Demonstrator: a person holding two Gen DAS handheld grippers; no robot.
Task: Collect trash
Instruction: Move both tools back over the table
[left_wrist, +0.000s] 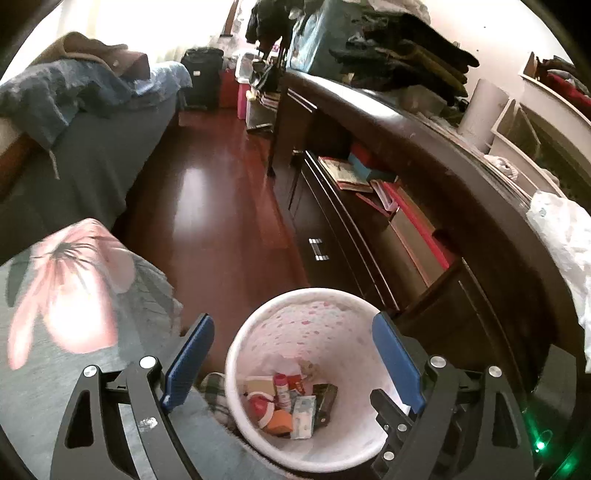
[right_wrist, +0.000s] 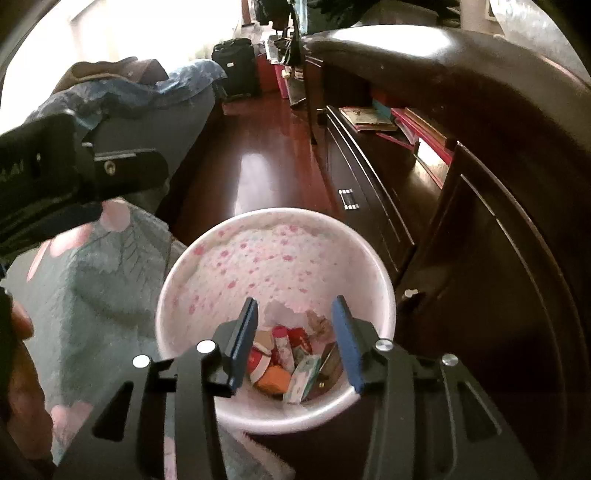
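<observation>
Grippers: left (left_wrist: 291, 354), right (right_wrist: 295, 343), both empty | bin (right_wrist: 207, 251): one

The trash bin (right_wrist: 207, 291) was white, lined with a pink-speckled bag; inside lay red, orange and pale green packets (right_wrist: 291, 360). Both hand-held grippers were black with blue pads (left_wrist: 395, 363). The floor (left_wrist: 207, 206) was glossy reddish brown, the counter (left_wrist: 461, 173) dark brown, the near-left bedding (left_wrist: 74, 295) grey with a pink flower.
</observation>
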